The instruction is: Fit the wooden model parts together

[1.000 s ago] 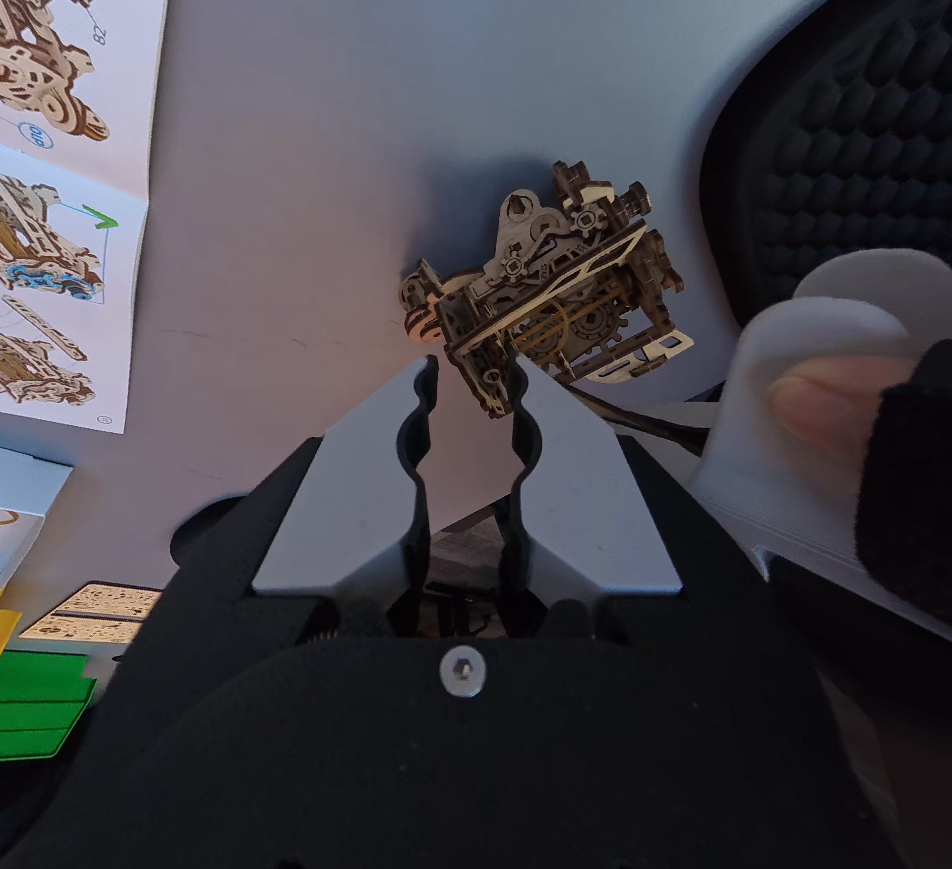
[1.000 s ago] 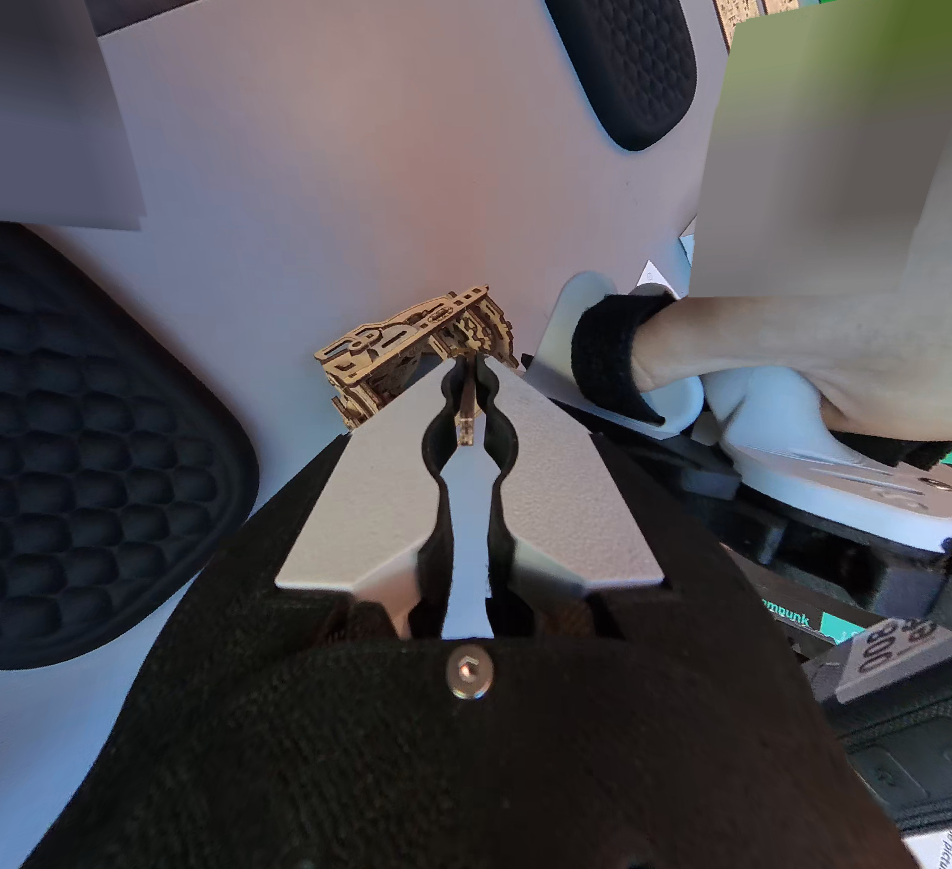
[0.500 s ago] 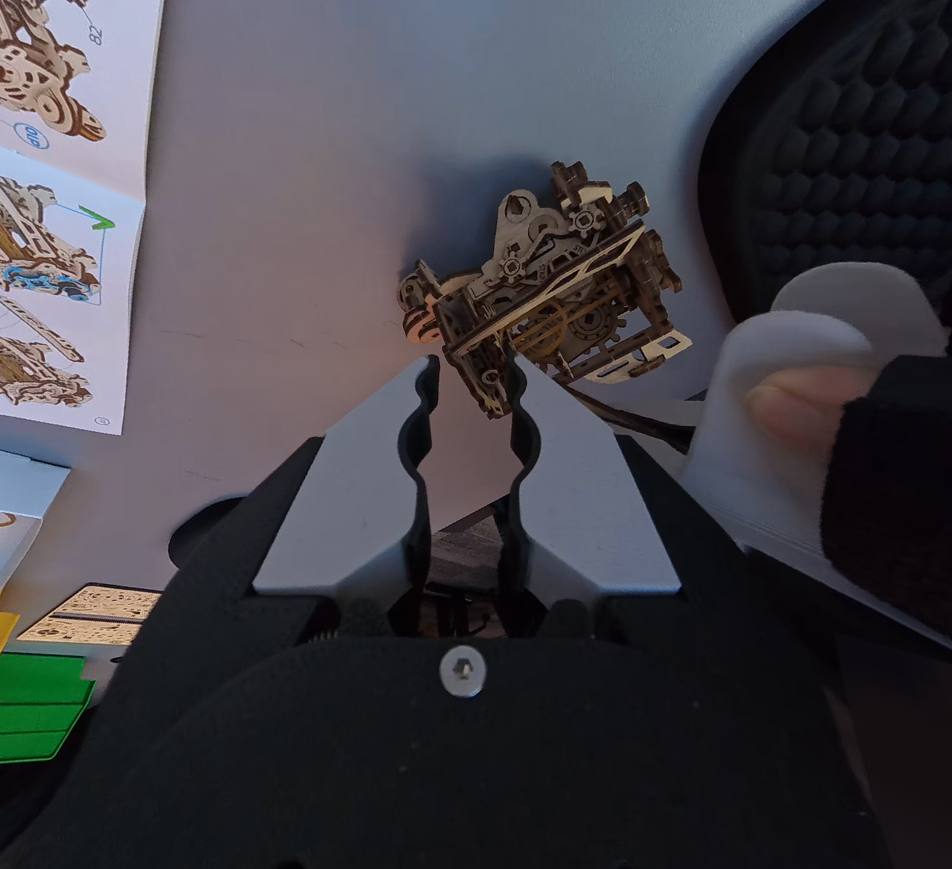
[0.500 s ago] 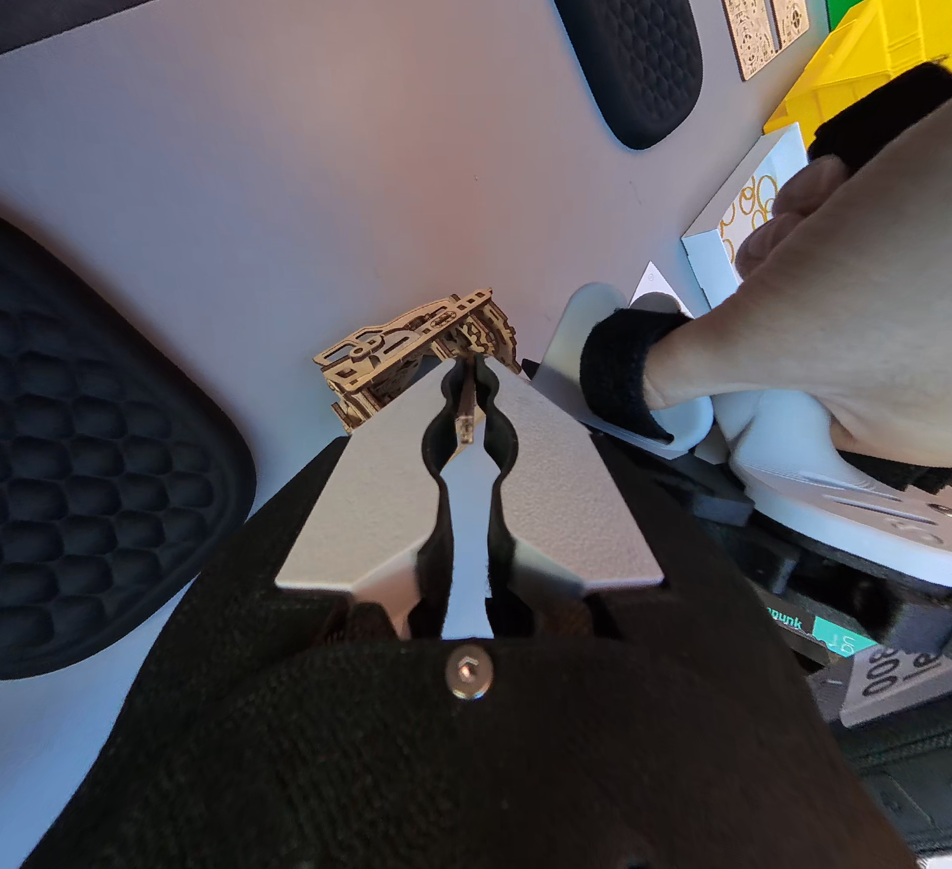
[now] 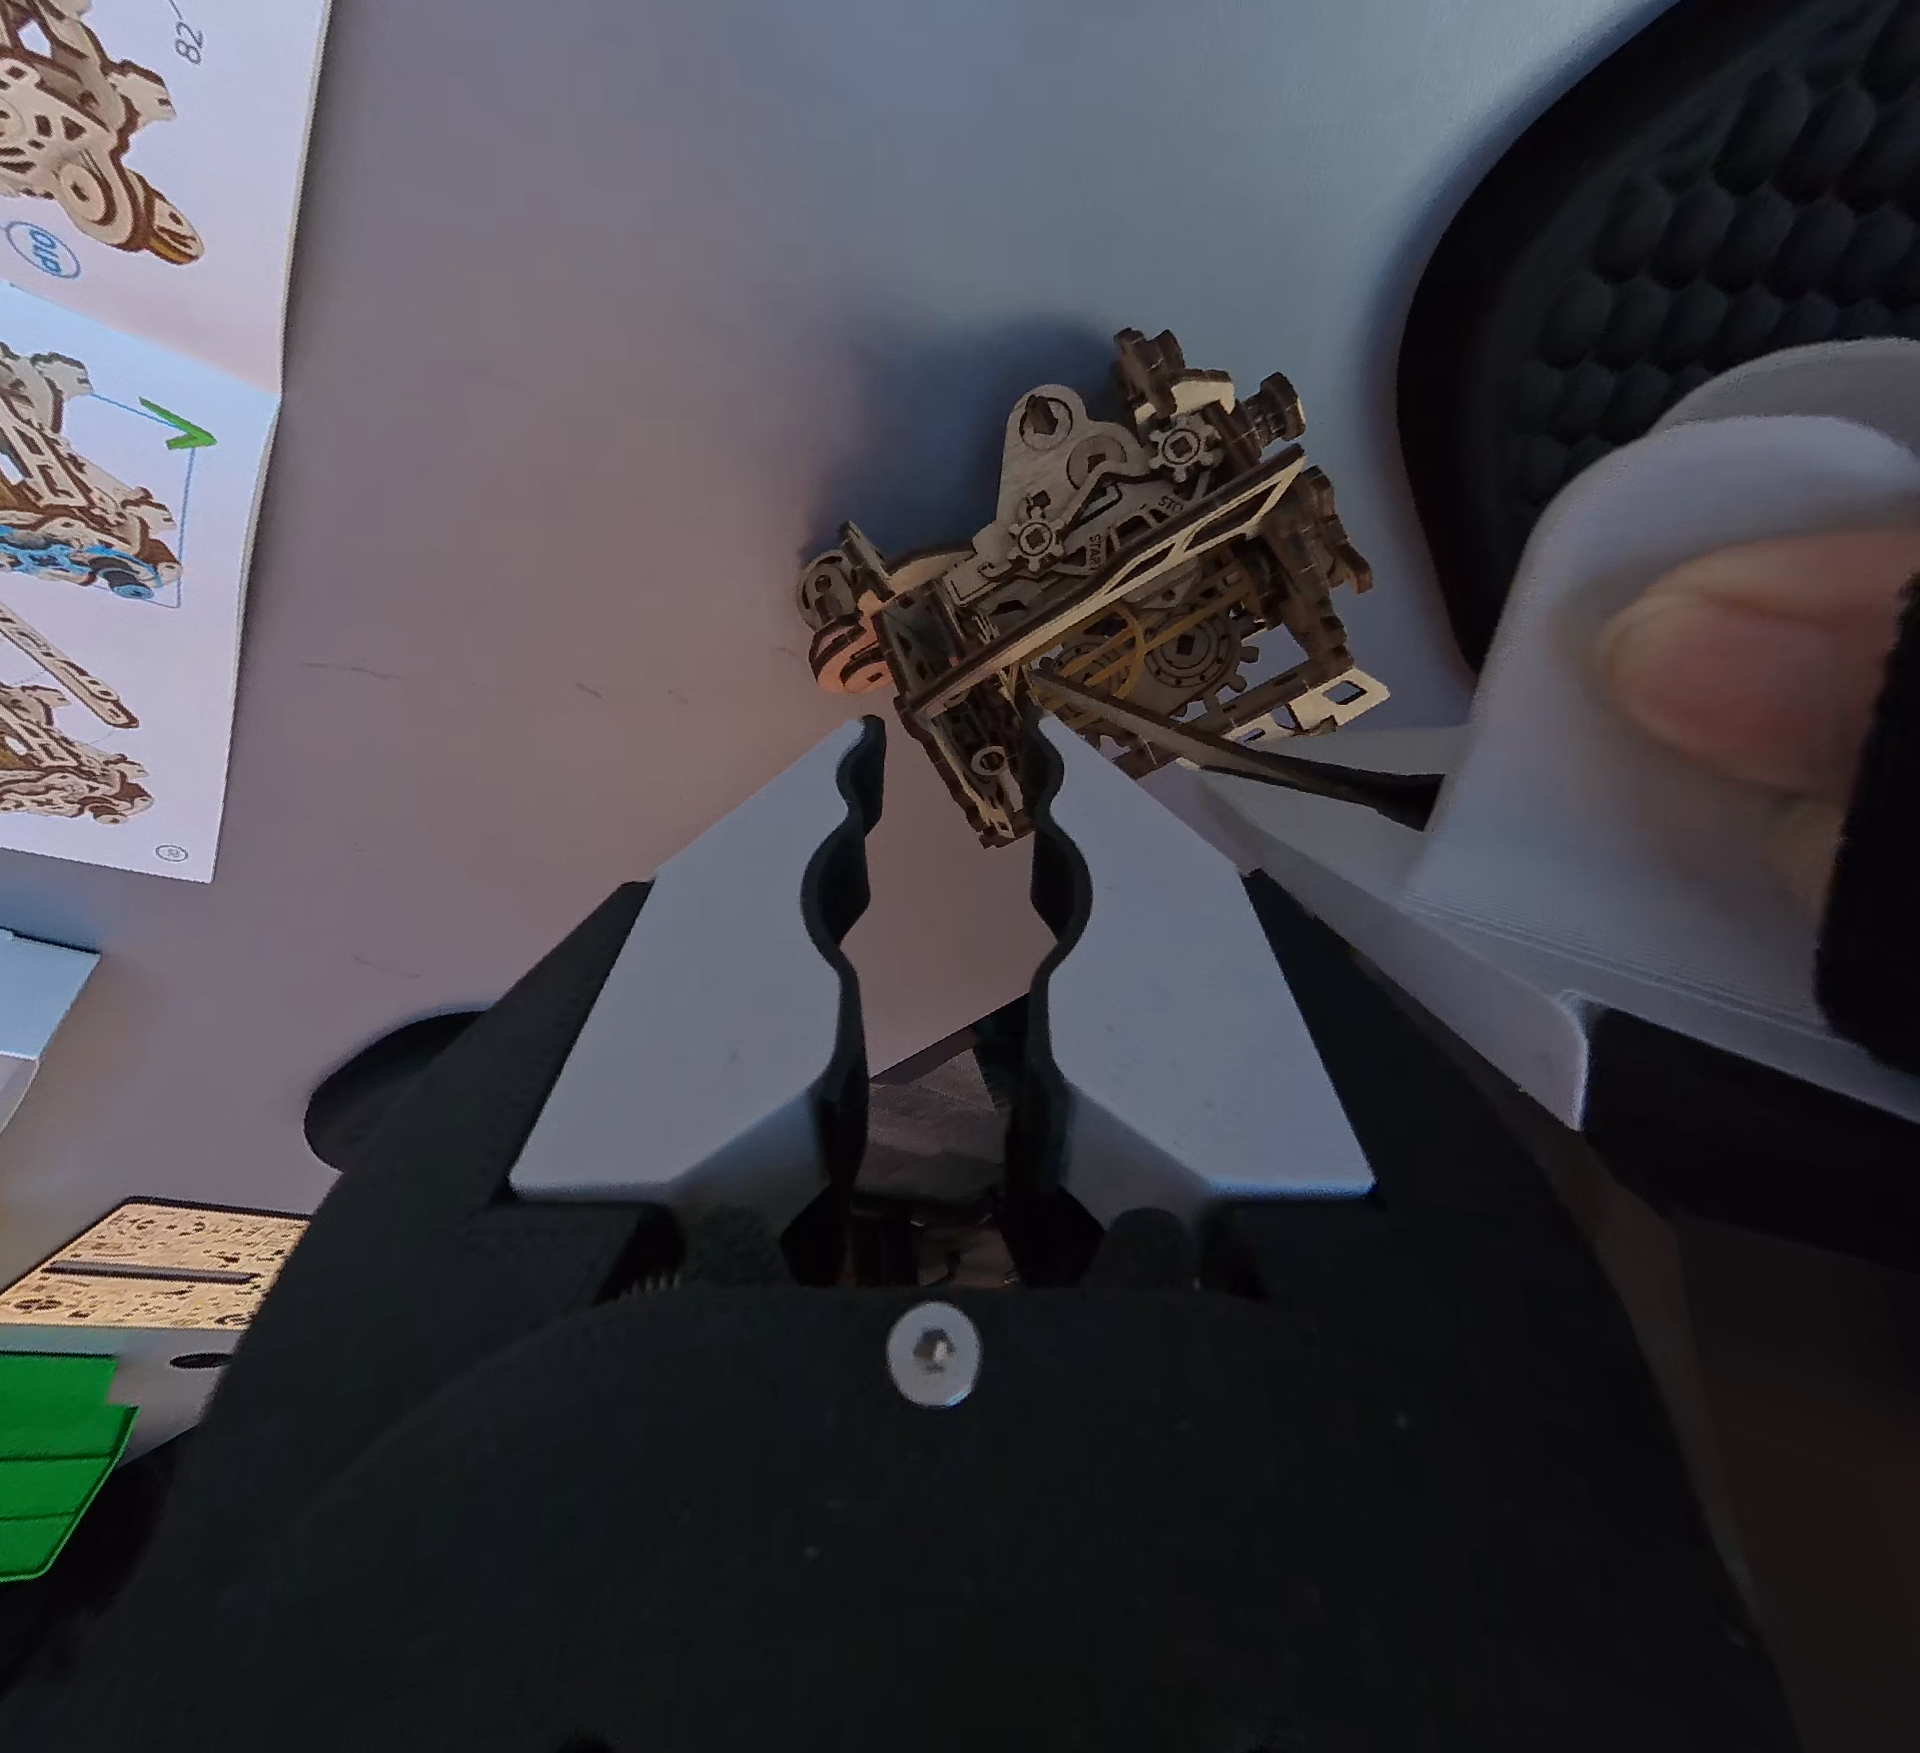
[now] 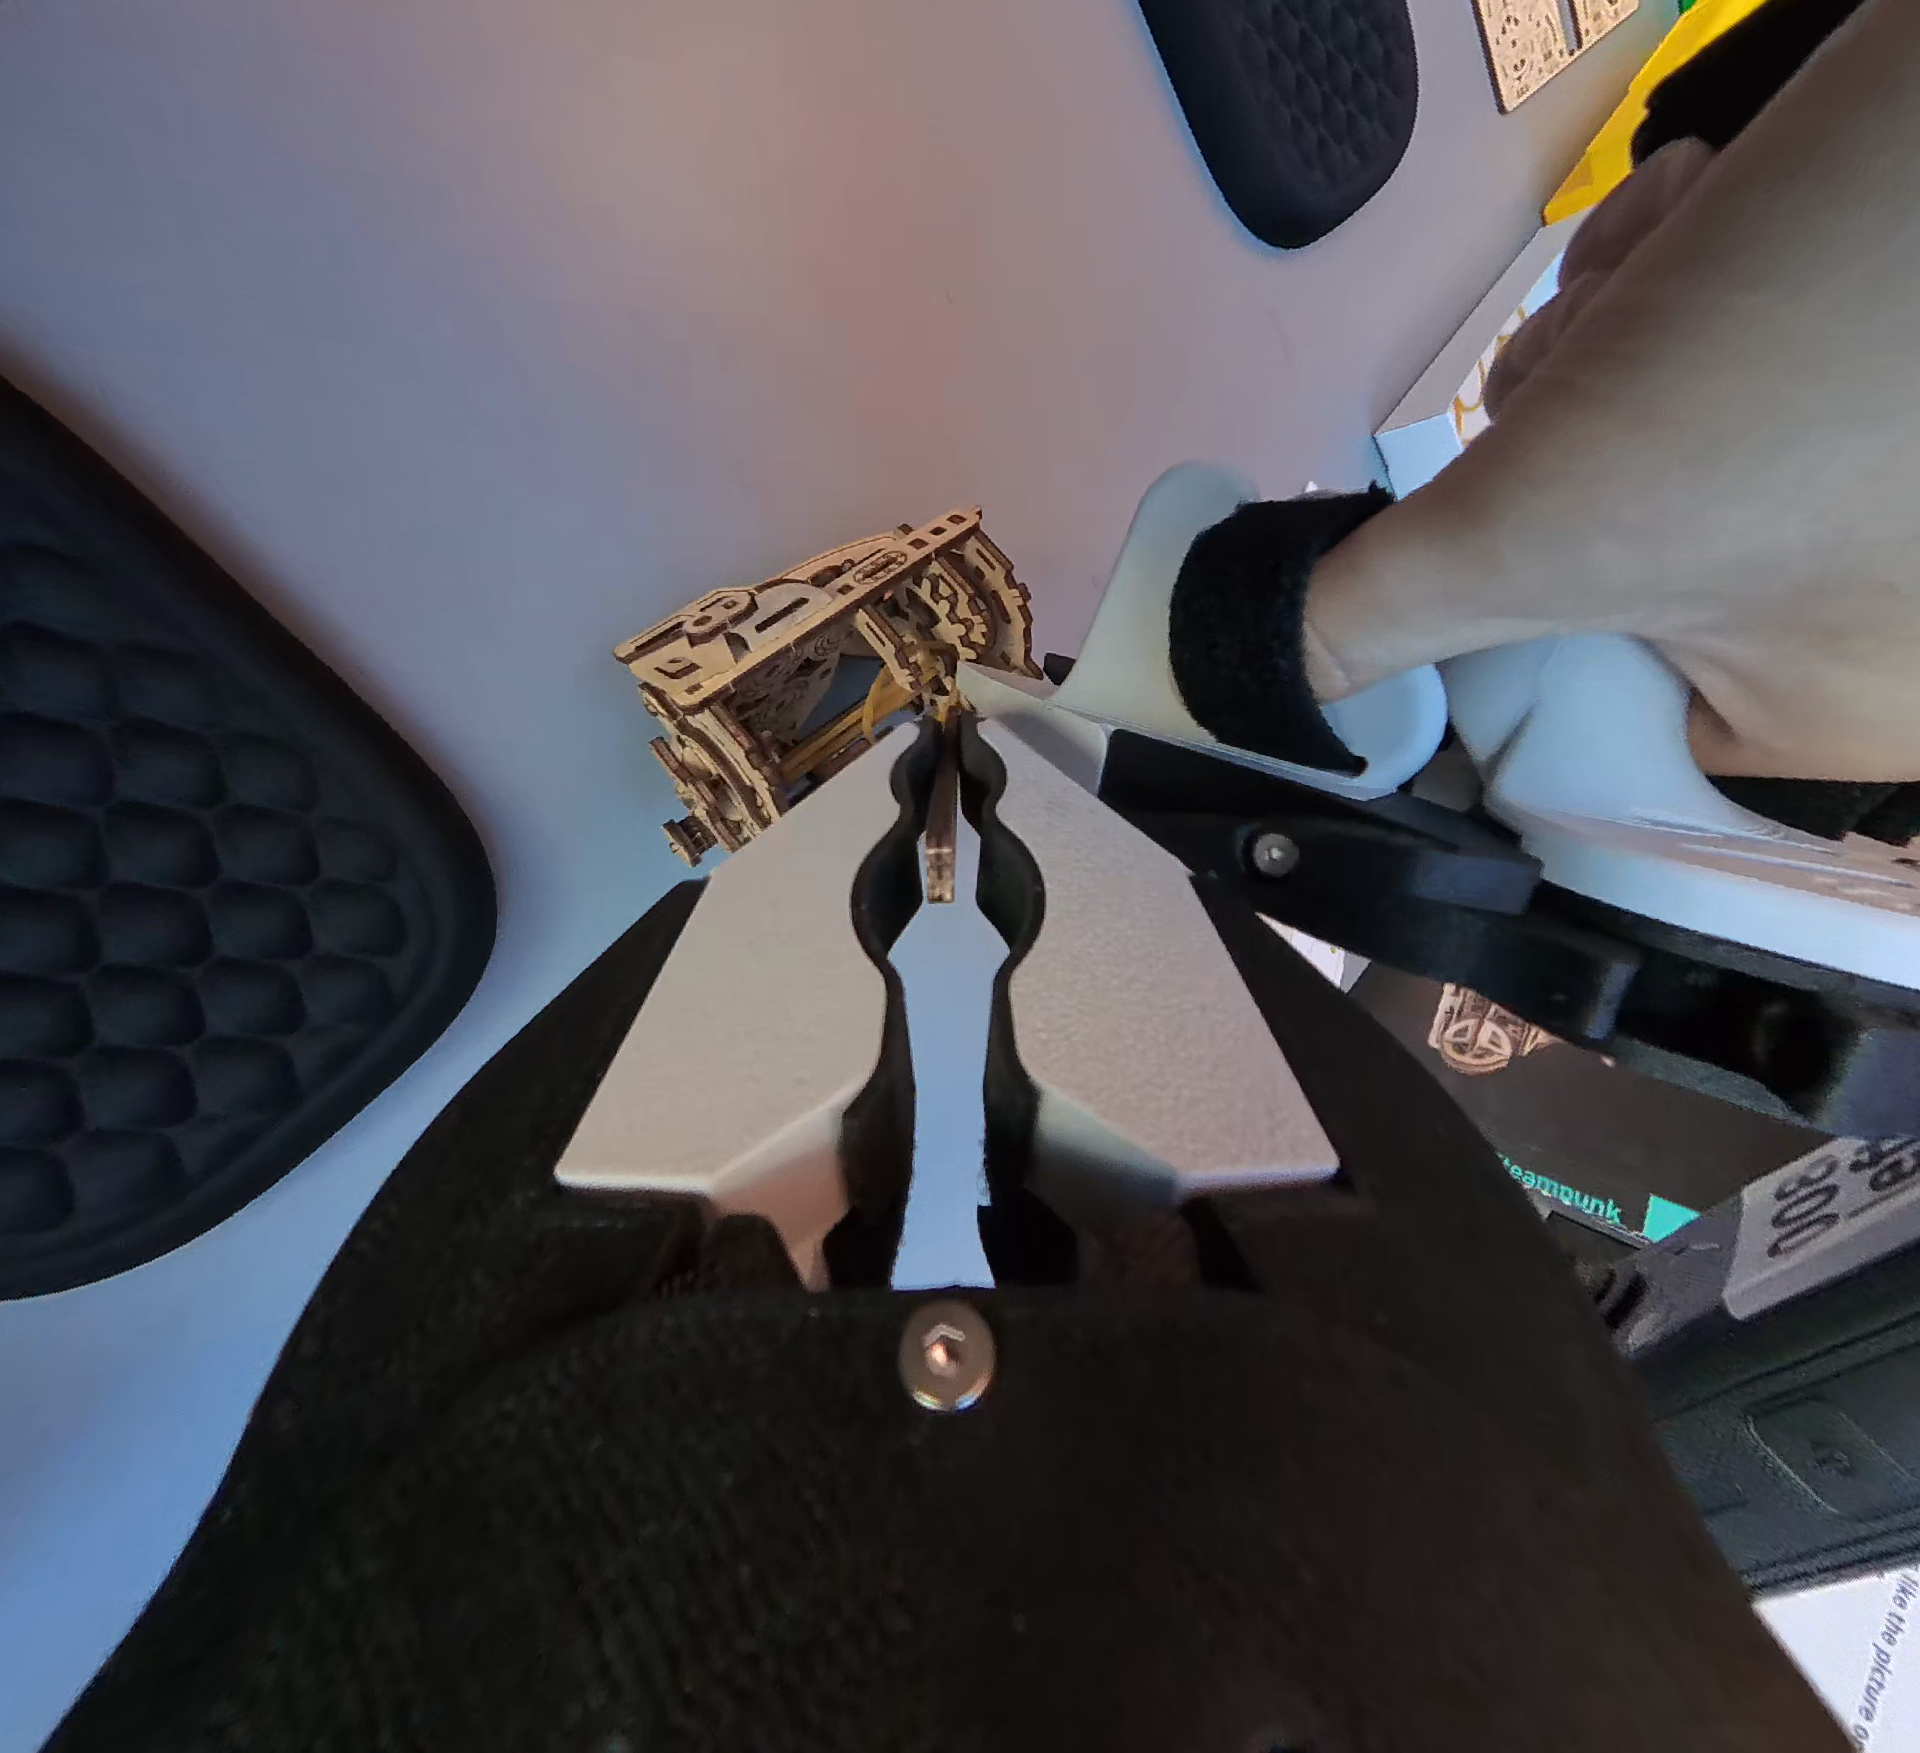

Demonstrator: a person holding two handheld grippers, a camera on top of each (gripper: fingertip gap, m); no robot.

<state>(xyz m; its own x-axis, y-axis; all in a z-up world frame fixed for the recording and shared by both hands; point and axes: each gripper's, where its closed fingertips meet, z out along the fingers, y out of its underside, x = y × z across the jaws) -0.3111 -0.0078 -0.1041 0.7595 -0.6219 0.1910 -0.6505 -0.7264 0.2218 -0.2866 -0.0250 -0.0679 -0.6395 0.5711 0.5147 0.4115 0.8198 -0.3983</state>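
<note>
Wooden model parts are mid-join here, and it all centres on the right gripper: its jaws are nearly closed, pads pinching a thin flat wooden strip edge-on, the strip's far end poking into the open side of the wooden gear assembly where a yellowish rubber band loops around the works. Over on the other side, the left gripper stands partly open, a corner of that same assembly sitting in its gap; the right-hand pad looks to touch the frame, but bare table shows between the left-hand pad and the wood, so I'd call that bracing, not a true grip. The assembly sits tilted near the middle of the pale table, close to a black honeycomb mat. My read: this is the insertion step, strip tip at the mouth of its slot, not yet seated. Next move likely calls for a straight, gentle push along the strip's length while the left side steadies the frame, minding that band. Pose-wise, the two tools converge on the assembly from nearly opposite sides, a hand wrapped on the left tool's white handle. Instruction sheet lies off at the table's edge.
</note>
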